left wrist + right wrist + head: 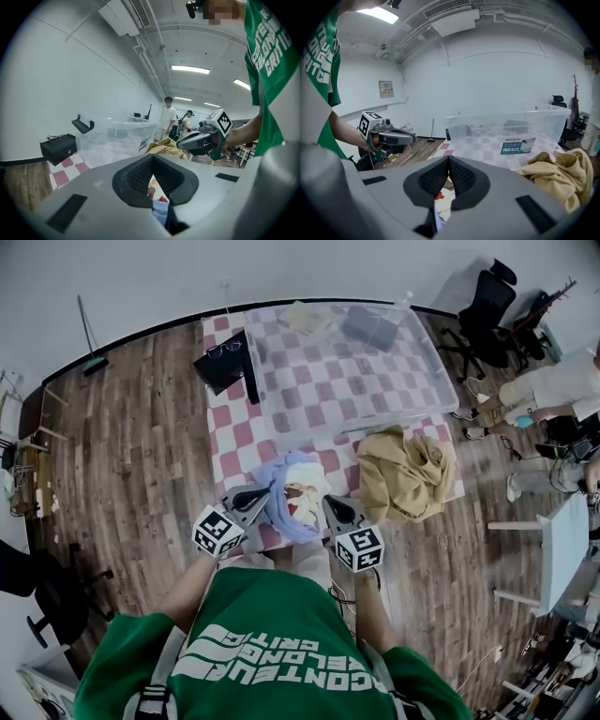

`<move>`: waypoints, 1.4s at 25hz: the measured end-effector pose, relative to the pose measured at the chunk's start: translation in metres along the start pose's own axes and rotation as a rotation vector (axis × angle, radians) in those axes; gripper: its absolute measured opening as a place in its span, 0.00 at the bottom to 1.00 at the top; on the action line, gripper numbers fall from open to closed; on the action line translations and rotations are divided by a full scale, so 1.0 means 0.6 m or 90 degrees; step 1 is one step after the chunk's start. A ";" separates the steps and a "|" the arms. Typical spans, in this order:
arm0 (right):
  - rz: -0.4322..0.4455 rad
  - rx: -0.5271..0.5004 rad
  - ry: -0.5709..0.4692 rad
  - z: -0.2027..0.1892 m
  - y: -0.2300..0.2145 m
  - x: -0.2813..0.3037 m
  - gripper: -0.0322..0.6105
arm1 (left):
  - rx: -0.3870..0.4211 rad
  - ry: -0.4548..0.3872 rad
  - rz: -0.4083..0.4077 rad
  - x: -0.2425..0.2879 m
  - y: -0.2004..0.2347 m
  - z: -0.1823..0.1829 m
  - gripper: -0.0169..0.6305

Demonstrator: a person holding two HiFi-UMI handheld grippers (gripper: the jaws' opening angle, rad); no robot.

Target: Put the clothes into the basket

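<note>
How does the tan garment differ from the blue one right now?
The tan garment is plain and lies loose on the table; the blue garment is pale with a print, bunched and pinched by the left gripper and right gripper. Neither is in the bin yet.

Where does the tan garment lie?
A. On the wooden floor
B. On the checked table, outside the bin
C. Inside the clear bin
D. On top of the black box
B: the tan garment is heaped on the checked table near its front edge, in front of the clear bin, not within its walls.
</note>
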State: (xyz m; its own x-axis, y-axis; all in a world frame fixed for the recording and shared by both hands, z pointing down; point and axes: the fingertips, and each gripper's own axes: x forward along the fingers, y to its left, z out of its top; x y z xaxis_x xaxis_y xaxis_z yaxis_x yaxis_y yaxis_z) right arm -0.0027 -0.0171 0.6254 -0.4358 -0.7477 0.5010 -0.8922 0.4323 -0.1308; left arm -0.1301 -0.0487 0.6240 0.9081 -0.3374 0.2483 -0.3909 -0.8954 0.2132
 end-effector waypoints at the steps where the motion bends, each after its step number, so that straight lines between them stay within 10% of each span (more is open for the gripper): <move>1: 0.004 -0.003 0.006 -0.004 0.001 0.005 0.06 | -0.003 0.004 0.001 0.002 0.001 -0.005 0.03; 11: 0.055 -0.024 0.068 -0.074 0.027 0.067 0.09 | -0.031 0.053 -0.008 0.035 0.027 -0.075 0.05; 23: 0.111 -0.093 0.190 -0.195 0.029 0.181 0.62 | -0.052 0.224 -0.032 0.107 0.074 -0.227 0.58; 35: 0.087 -0.106 0.330 -0.328 0.006 0.264 0.64 | -0.088 0.411 -0.061 0.160 0.062 -0.367 0.62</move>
State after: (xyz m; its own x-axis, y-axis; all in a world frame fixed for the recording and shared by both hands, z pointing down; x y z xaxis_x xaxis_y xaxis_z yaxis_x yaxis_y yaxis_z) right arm -0.0513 -0.0351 0.8726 -0.3931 -0.3519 0.8495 -0.7826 0.6130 -0.1083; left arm -0.0905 -0.0505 0.8637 0.6844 0.0226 0.7288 -0.3673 -0.8527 0.3714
